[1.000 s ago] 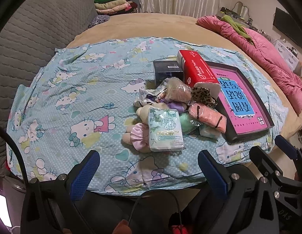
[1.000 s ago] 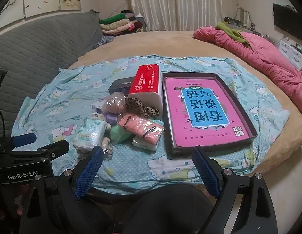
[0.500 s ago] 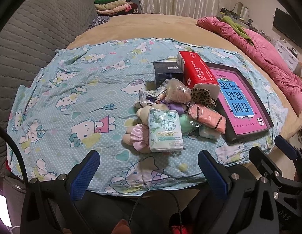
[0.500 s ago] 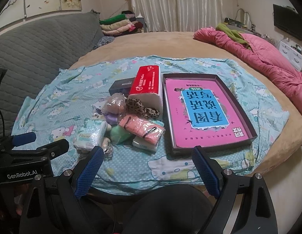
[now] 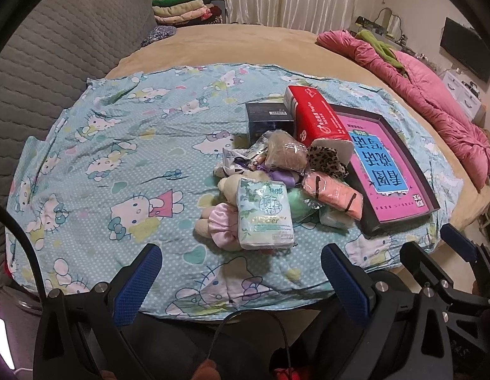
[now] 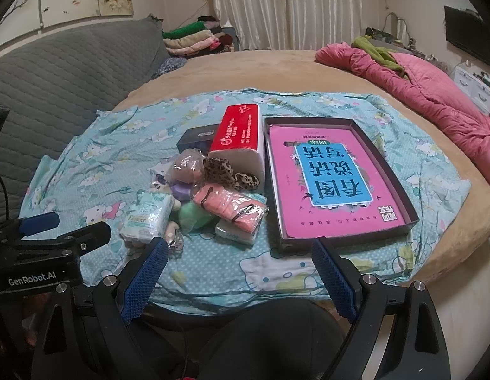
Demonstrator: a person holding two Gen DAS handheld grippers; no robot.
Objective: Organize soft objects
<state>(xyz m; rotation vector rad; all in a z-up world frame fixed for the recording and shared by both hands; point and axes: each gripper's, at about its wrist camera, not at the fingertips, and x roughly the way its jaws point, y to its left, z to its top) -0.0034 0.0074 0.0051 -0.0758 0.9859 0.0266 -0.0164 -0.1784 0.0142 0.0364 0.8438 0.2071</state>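
A heap of soft things lies on a cartoon-cat sheet (image 5: 118, 158): a pale green tissue pack (image 5: 265, 218) (image 6: 148, 215), a bagged salmon cloth (image 5: 335, 194) (image 6: 232, 207), a leopard-print scrunchie (image 5: 327, 160) (image 6: 224, 171), a mint ball (image 6: 194, 217), a pink plush (image 5: 222, 226) and a bagged brown plush (image 5: 284, 153). A red tissue brick (image 5: 314, 120) (image 6: 241, 134) stands behind them. My left gripper (image 5: 241, 280) is open, just short of the tissue pack. My right gripper (image 6: 238, 277) is open, near the sheet's front edge, nothing between its fingers.
A dark shallow box with a pink and blue book (image 5: 387, 161) (image 6: 333, 177) lies right of the heap. A small black box (image 5: 268, 120) sits behind. A pink quilt (image 6: 419, 88) lies at the right, a grey padded headboard (image 5: 54, 47) at the left, folded clothes (image 6: 194, 36) beyond.
Almost nothing differs. The right wrist view has crept slightly forward toward the heap. Both grippers stay open and nothing on the sheet has moved.
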